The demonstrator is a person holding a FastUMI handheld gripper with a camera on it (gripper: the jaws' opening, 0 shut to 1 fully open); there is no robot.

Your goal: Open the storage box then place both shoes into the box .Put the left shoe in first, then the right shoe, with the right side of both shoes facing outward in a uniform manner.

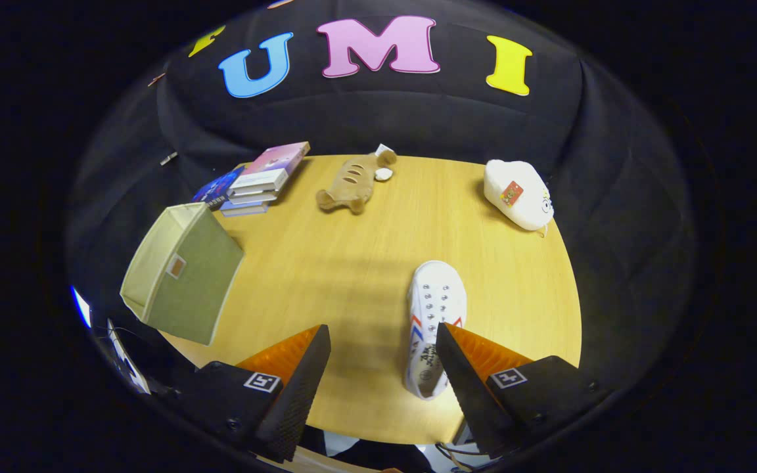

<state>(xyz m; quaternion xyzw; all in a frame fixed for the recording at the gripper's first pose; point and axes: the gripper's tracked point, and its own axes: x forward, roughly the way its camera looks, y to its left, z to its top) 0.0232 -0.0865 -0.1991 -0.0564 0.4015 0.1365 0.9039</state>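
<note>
Hovering above the near edge of the bench [352,276], the claw [382,341] has its two fingers spread wide apart, gripping nothing. Bare wood shows in the gap between them.

White sneaker [432,309], lower centre-right of the frame, lying on the bench with its toe pointing away and its heel toward the camera. It sits just beside the inner edge of the right finger [467,387], which overlaps its heel end; cannot tell whether they touch. Metal eyelets show in rows on the upper, red and blue stripes on the side, a printed patch near the heel. Left or right shoe: cannot tell.

Storage box [184,276], lower left, well apart from the sneaker, beyond the left finger [293,387]. Olive-green fabric, cube-shaped, a small label patch on one face. It sits at the bench's left edge, tilted in this view; a paler face is turned to the left. Whether that face is an opening or a panel cannot be told.

Farther back, upper left: a stack of books [261,180], pink cover on top, a dark blue one at the side.

Upper centre: a tan plush toy [352,185] lying on the bench, a small white piece just beside its far end.

Upper right: a white plush toy [518,194] with a small coloured tag, near the bench's far rim.

Black cloth wall [378,118] behind everything.
</note>
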